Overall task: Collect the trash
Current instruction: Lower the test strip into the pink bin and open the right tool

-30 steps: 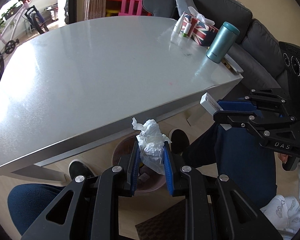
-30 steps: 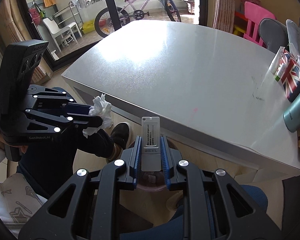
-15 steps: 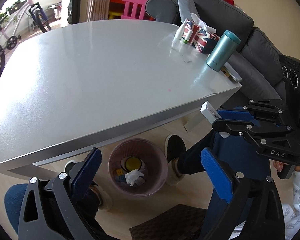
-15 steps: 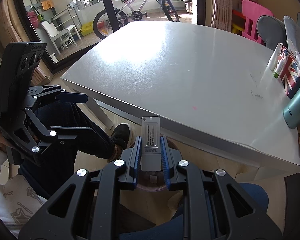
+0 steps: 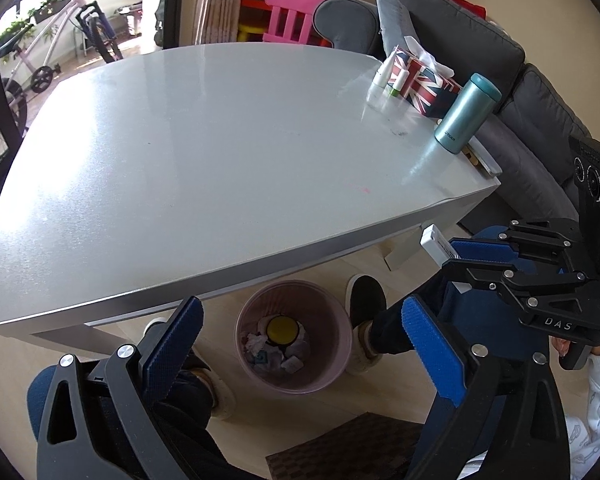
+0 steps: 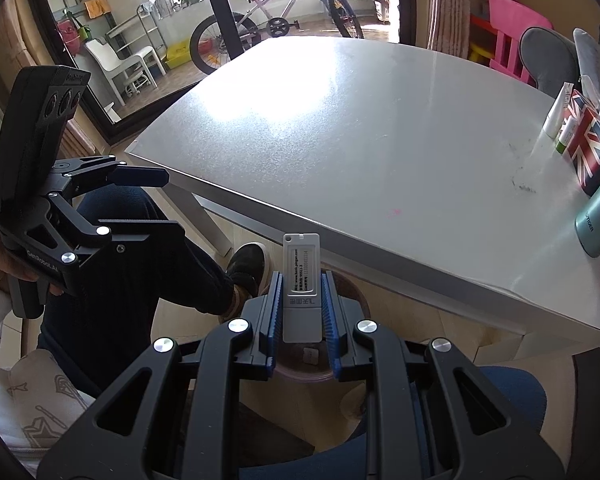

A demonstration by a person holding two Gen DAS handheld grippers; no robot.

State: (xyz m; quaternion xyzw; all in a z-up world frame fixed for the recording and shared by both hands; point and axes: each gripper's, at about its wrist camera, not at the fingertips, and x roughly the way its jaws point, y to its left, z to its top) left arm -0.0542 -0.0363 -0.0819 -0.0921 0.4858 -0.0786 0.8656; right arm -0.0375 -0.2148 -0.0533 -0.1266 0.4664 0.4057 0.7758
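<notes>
A pink trash bin stands on the floor under the table's near edge, with crumpled tissues and a yellow lid inside. My left gripper is open and empty above the bin; it also shows in the right wrist view. My right gripper is shut on a small white flat box, held upright over the bin rim. The right gripper with the box shows at the right in the left wrist view.
A grey table carries a Union Jack tissue box, a teal thermos and small tubes. A grey sofa is behind. The person's feet flank the bin. A brown mat lies near.
My left gripper opened and dropped the crumpled tissue into the bin. My right gripper keeps holding the white box in about the same place.
</notes>
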